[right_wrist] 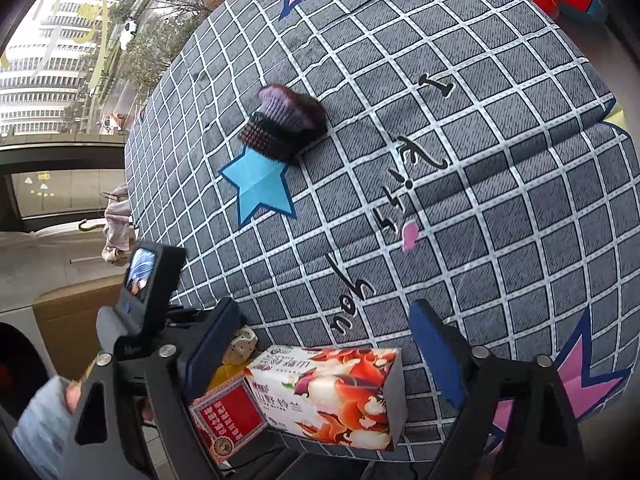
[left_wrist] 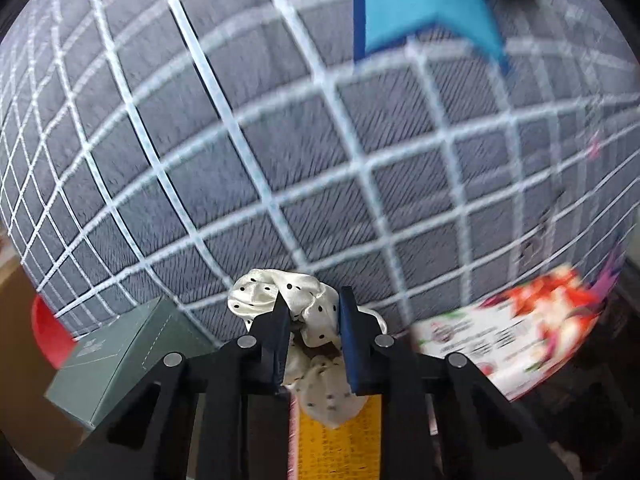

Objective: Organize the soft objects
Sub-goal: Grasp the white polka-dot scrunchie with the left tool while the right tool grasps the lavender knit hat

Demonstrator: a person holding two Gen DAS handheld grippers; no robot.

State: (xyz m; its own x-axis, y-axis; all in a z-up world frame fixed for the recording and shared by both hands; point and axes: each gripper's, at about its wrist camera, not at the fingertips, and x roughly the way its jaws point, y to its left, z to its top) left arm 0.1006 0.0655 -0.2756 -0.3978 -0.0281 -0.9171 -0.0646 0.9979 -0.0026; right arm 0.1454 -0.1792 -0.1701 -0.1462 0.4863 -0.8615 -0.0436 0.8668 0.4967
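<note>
Bedspread [right_wrist: 500, 200] fills both views, knit hat [right_wrist: 286, 122] alone on it at 11 o'clock, untouched. Left gripper [left_wrist: 312, 316] jaws pinching polka-dot scrunchie [left_wrist: 276, 294] at 6 o'clock. Right gripper [right_wrist: 324, 352] jaws wide, empty. Early days I'd say.

A grey checked cover [right_wrist: 500, 208] with white grid lines carries printed stars, among them a blue star [right_wrist: 260, 188], and black lettering. At its near edge stand a flower-printed box [right_wrist: 340, 396] and, just beside it, a red patterned box [right_wrist: 230, 416]. A grey-green box [left_wrist: 120, 360] sits at the near left edge.
</note>
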